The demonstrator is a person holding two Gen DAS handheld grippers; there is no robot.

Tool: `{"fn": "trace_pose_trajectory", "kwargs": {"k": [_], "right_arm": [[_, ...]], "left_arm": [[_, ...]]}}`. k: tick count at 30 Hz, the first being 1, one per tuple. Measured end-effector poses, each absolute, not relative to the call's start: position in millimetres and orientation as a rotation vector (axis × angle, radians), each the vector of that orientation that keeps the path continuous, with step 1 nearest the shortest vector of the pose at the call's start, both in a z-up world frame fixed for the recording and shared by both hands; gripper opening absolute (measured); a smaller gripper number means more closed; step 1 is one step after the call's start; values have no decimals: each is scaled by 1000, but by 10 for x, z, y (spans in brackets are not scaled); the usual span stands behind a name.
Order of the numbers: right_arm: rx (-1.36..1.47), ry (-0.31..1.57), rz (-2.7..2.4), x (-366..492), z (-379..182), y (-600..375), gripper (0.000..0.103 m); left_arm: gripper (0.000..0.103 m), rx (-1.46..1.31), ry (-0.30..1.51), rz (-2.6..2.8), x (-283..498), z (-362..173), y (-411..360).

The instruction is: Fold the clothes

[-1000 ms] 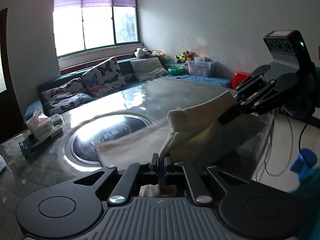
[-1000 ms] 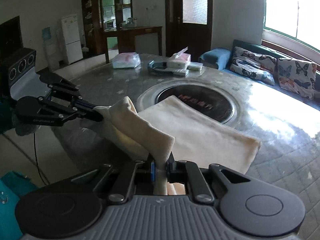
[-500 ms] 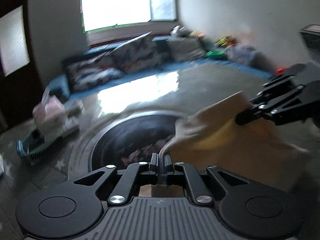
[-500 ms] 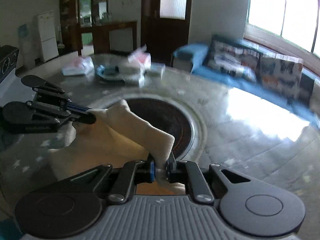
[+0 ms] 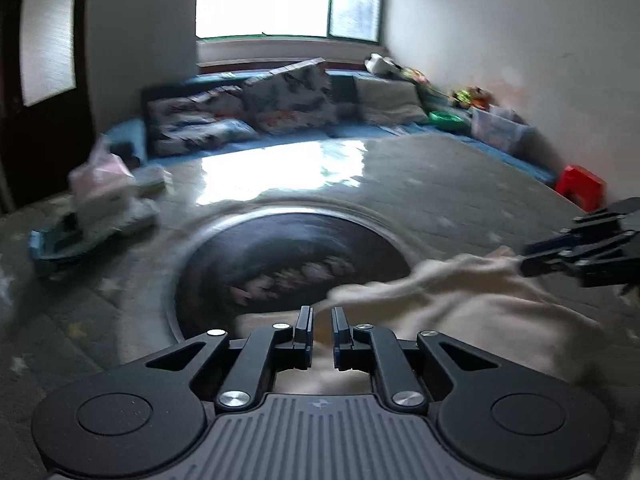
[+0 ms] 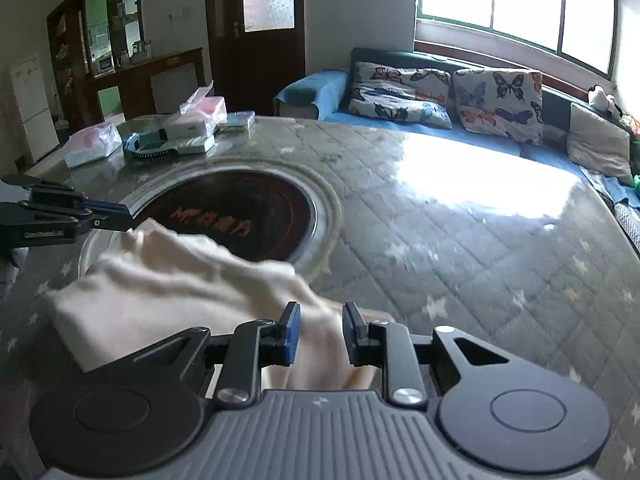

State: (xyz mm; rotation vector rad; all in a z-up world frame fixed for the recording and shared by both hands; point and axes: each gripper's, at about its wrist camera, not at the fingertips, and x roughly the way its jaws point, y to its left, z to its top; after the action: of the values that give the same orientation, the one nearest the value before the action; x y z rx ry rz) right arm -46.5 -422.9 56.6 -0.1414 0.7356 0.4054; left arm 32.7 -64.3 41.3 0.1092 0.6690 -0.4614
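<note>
A cream cloth lies folded over on the round table, partly over the rim of the dark centre disc. It also shows in the left wrist view. My left gripper is slightly open, with the cloth's corner lying loose between its fingers. My right gripper is open wider, with the other corner of the cloth lying between its fingers. Each gripper shows in the other's view, the left and the right, both at the cloth's edge.
Tissue packs and a small tray sit at the table's far side. A sofa with butterfly cushions runs under the window. A red stool and a storage box stand by the wall.
Both grippers carried the held cloth edge forward over the cloth, lowered it onto the table, and opened. The cloth now lies folded.
</note>
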Motion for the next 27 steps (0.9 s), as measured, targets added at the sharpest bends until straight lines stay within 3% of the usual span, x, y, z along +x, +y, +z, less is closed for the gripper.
{"fn": "trace_pose_trajectory", "kwargs": {"k": [12,19,27], "right_arm": [[-150,756,360,-383,381,-4206,22],[-163,760,399,-250,362,-3987,21],[-178,765,449,-92,349,-3719,21]], "left_arm": [[10,103,773,-392,613,196,-665],[11,102,733,-438,582,301,-847],[17,95,749,-419,681,239,-915]]}}
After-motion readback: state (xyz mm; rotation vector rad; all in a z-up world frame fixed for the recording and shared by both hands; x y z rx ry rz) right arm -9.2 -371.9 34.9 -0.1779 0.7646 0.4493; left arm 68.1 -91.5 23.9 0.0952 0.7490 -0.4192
